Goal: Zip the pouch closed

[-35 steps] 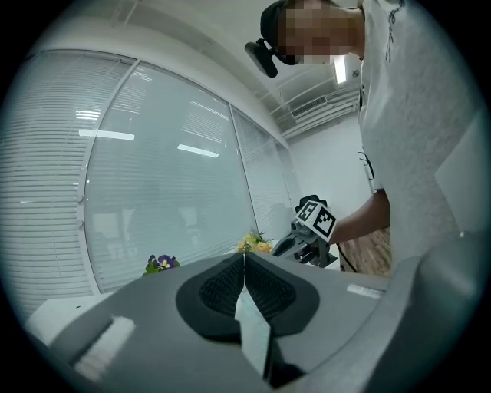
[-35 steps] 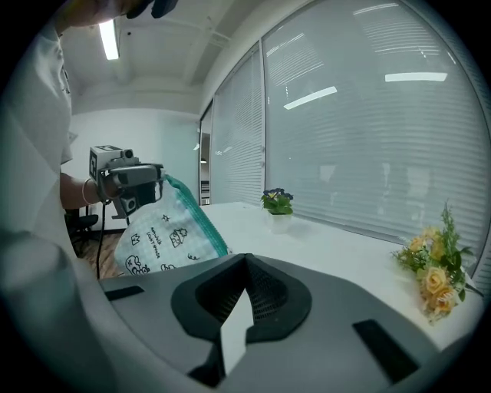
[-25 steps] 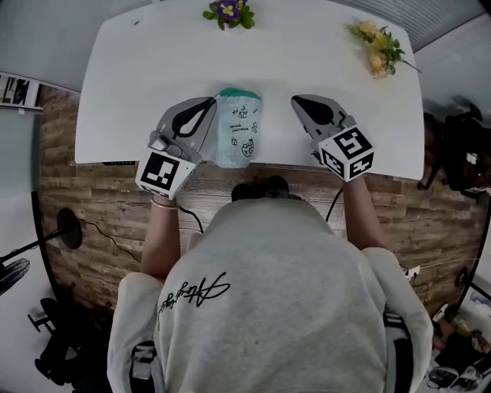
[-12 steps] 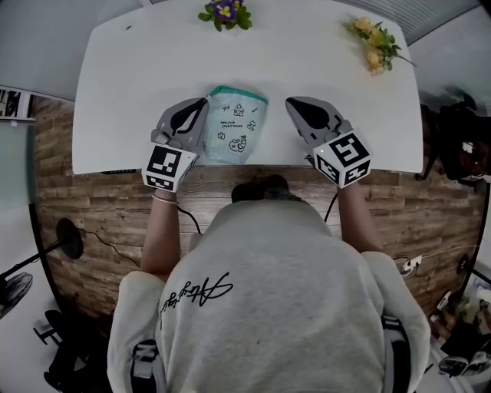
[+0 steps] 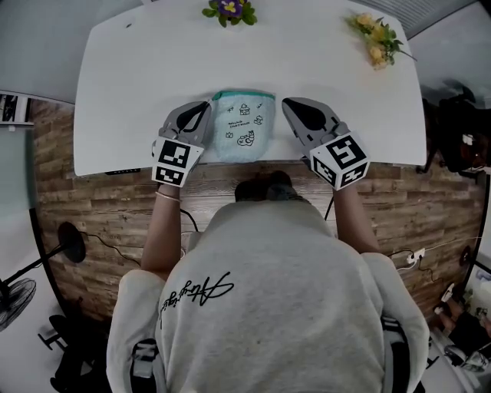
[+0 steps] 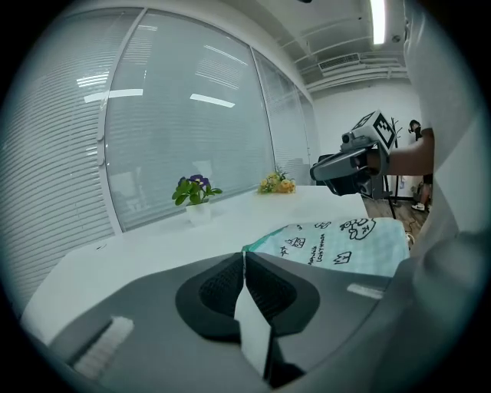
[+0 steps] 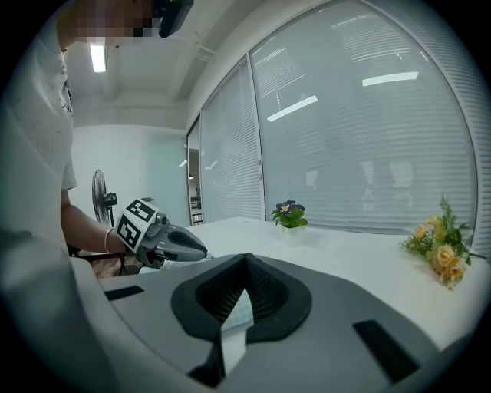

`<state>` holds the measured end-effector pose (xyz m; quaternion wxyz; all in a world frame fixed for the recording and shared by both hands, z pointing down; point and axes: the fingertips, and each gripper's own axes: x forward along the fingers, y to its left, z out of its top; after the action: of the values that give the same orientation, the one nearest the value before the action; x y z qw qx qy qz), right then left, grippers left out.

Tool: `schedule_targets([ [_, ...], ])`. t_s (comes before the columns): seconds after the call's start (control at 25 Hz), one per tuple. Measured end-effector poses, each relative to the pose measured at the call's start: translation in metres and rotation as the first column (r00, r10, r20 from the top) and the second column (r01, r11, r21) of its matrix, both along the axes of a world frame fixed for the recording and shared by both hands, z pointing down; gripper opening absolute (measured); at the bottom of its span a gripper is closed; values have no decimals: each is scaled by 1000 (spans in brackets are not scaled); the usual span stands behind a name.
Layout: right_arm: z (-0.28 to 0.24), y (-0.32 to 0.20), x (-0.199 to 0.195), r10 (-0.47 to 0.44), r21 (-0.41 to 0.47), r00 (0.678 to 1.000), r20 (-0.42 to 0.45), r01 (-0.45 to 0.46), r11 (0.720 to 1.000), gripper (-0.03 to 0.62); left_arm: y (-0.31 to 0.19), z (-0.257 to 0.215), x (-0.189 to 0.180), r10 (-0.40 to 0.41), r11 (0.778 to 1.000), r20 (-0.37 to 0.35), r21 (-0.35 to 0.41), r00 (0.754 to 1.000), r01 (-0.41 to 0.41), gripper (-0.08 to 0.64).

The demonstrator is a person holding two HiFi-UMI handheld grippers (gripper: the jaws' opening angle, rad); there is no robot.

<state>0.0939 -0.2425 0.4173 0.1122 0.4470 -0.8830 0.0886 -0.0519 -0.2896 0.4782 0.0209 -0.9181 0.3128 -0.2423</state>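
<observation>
A pale mint pouch (image 5: 244, 127) with small black drawings and a teal top edge lies flat on the white table (image 5: 146, 69), close to its front edge. My left gripper (image 5: 207, 105) is shut on the pouch's upper left corner; in the left gripper view the teal corner (image 6: 257, 247) runs right into the shut tips (image 6: 244, 253). My right gripper (image 5: 286, 104) is shut and empty, just off the pouch's upper right corner with a narrow gap. In the right gripper view a sliver of pouch (image 7: 239, 308) shows below the shut jaws (image 7: 247, 257).
A small pot of purple flowers (image 5: 229, 11) stands at the table's far edge, and a bunch of yellow flowers (image 5: 376, 40) lies at the far right. The person's body is against the front edge, above a wooden floor (image 5: 100, 207).
The left gripper has come down with the pouch, which went from standing narrow and tilted to lying flat. The right gripper has shifted left toward the pouch.
</observation>
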Motion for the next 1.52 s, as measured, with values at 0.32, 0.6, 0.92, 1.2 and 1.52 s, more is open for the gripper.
schedule_targets([
  [0.32, -1, 6, -7, 25, 2, 999, 32, -25, 1000, 2, -1, 11, -10, 3, 1000, -28, -19, 1000, -3, 22],
  [0.6, -2, 12, -12, 37, 6, 999, 36, -37, 999, 2, 2, 10, -12, 3, 1000, -33, -16, 999, -3, 153],
  [0.92, -9, 23, -17, 52, 23, 998, 42, -53, 998, 2, 10, -4, -21, -17, 1000, -70, 1, 997, 17, 221],
  [1.2, -20, 36, -24, 62, 60, 996, 66, -66, 996, 2, 32, -38, -23, -10, 999, -183, 48, 983, 20, 211],
  [1.52, -56, 53, -37, 54, 140, 991, 123, -71, 988, 2, 62, -90, -32, 18, 993, -269, 120, 963, 14, 109],
])
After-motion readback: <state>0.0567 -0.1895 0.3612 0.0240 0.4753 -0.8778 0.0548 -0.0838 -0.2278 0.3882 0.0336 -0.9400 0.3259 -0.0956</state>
